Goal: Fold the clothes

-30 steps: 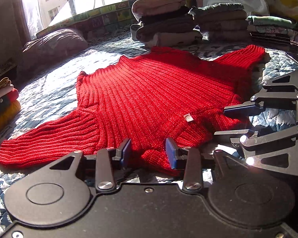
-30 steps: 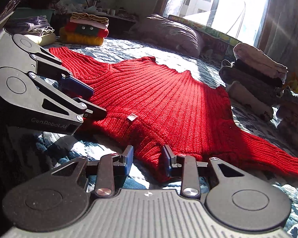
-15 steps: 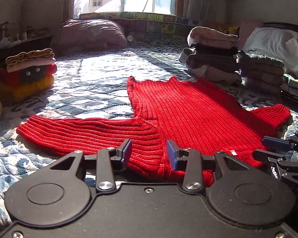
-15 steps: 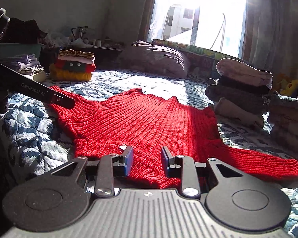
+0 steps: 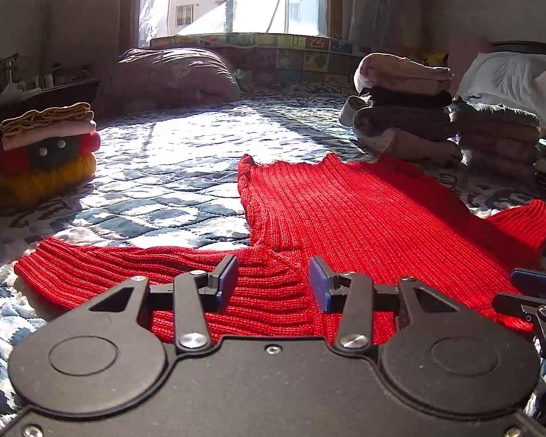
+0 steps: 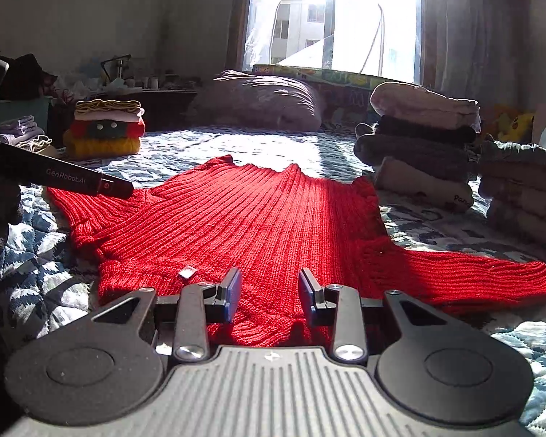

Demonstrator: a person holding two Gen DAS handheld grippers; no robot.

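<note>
I am holding my left gripper (image 5: 272, 284) low over the near edge of the red sweater (image 5: 345, 225), fingers spread with nothing between them. The knit is lying directly under and ahead of the gap, where one sleeve (image 5: 127, 273) is running off to the left of my fingers and the body is stretching away in front. I am hovering here, I judge, because the shoulder seam is the natural place to pinch for turning the sleeve in.

My right gripper (image 6: 269, 294) is likewise spread and empty, sitting over the collar end of the sweater (image 6: 258, 225), with the small white label (image 6: 187, 272) just ahead and left of its left finger. The other sleeve (image 6: 473, 273) is trailing away to the right of it. The sweater is spread flat on the quilted bedspread (image 5: 156, 182), so both sides are reachable at once, and I am keeping the two grippers side by side for a symmetric grab.

There are no true containers here; the folded piles are doing that job. Far ahead and left of my left gripper a stack (image 5: 43, 149) is holding a yellow knit at the bottom, a red piece with buttons and paler ones on top. Ahead and right, a taller stack (image 5: 404, 109) is holding brown and dark garments under a pale one, with another pile (image 5: 498, 138) just beside it. I judge the sweater is destined for one of them.
</note>
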